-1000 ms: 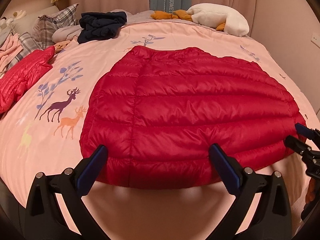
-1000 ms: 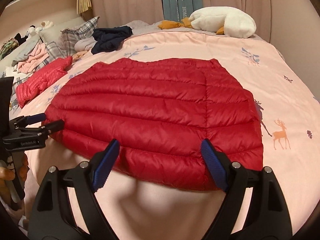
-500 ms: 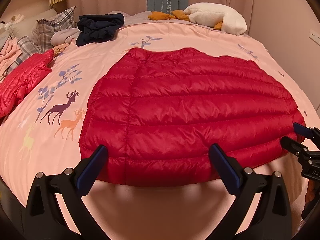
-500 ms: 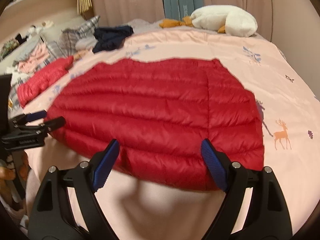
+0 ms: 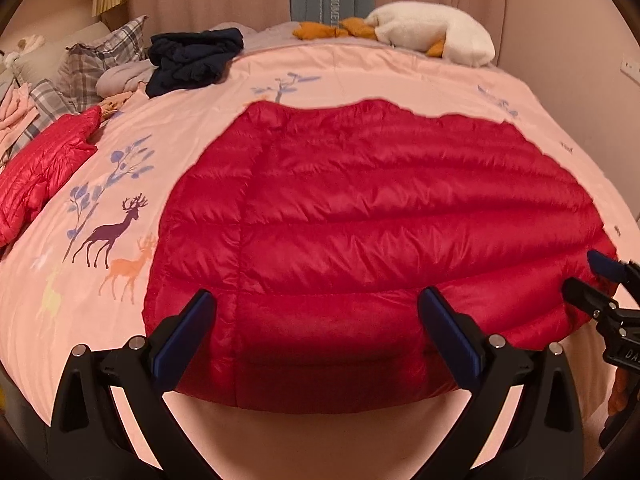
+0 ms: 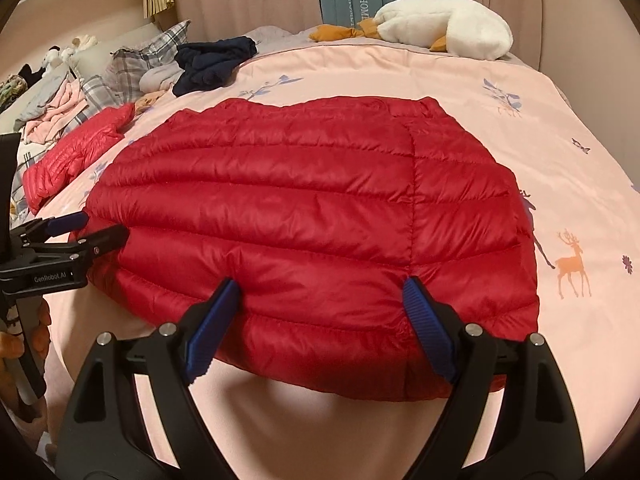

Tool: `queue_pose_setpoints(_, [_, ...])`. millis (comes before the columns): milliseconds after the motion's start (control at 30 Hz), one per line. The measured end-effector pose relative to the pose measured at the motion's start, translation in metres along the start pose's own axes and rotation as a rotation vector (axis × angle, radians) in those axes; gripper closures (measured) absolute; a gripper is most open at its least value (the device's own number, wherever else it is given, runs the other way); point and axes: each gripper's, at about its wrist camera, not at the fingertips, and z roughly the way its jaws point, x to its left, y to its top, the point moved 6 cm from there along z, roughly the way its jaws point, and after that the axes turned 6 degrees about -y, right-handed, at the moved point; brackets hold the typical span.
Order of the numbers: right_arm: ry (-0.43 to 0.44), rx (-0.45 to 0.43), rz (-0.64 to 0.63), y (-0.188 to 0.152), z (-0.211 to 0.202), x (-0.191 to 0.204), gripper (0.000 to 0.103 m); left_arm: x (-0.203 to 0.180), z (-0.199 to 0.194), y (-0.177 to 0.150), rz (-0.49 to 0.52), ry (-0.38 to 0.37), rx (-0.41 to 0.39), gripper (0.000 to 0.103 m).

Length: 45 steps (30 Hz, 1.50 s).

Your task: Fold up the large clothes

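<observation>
Change since a second ago: both claws have crept forward; the near hem of the red down jacket [image 5: 360, 232] now reaches in between the fingers of each
Left claw [image 5: 316, 332]: jaws spread wide, gripping nothing; hem just under and ahead of its fingertips
Right claw [image 6: 320, 312]: also spread wide and empty; it straddles the hem beside the vertical seam
Jacket position: flat on the pink bedspread [image 6: 560, 120], directly ahead of both claws, hem nearest
Handling, as I judge: light, puffy, very soft; slick shell likely to slip; pinch deep across the hem's stitched edge, one claw near each lower corner
Surroundings: second red jacket [image 5: 44, 168] far left; navy clothes [image 5: 192, 60] ahead-left; white plush [image 6: 444, 28] far ahead
Obstruction: nothing lies on the jacket; fold path looks free
</observation>
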Motion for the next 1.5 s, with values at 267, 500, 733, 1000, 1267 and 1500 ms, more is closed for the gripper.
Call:
queue_pose_setpoints(267, [0.002, -0.085, 0.016, 0.033, -0.013, -0.002, 0.018, 0.001, -0.011, 0.013, -0.017, -0.017, -0.051, 0.001])
queue_pose_setpoints(500, [-0.002, -0.016, 0.058, 0.043, 0.022, -0.007, 0.017, 0.002, 0.003, 0.035, -0.018, 0.002, -0.064, 0.001])
queue_pose_setpoints(733, [-0.003, 0.028, 0.059, 0.034, 0.04, -0.007, 0.017, 0.003, 0.026, 0.028, -0.026, -0.023, 0.005, 0.001])
queue_pose_setpoints(1000, [0.045, -0.036, 0.092, 0.039, 0.005, 0.001, 0.017, 0.006, 0.018, 0.028, -0.054, -0.038, -0.007, 0.001])
queue_pose_setpoints(1267, [0.064, -0.046, 0.003, 0.024, -0.007, 0.026, 0.017, 0.002, -0.005, 0.02, -0.054, -0.038, -0.043, 0.001])
queue_pose_setpoints(1500, [0.045, 0.007, -0.021, 0.014, 0.015, 0.031, 0.016, -0.001, 0.005, 0.01, -0.035, -0.025, -0.006, 0.001])
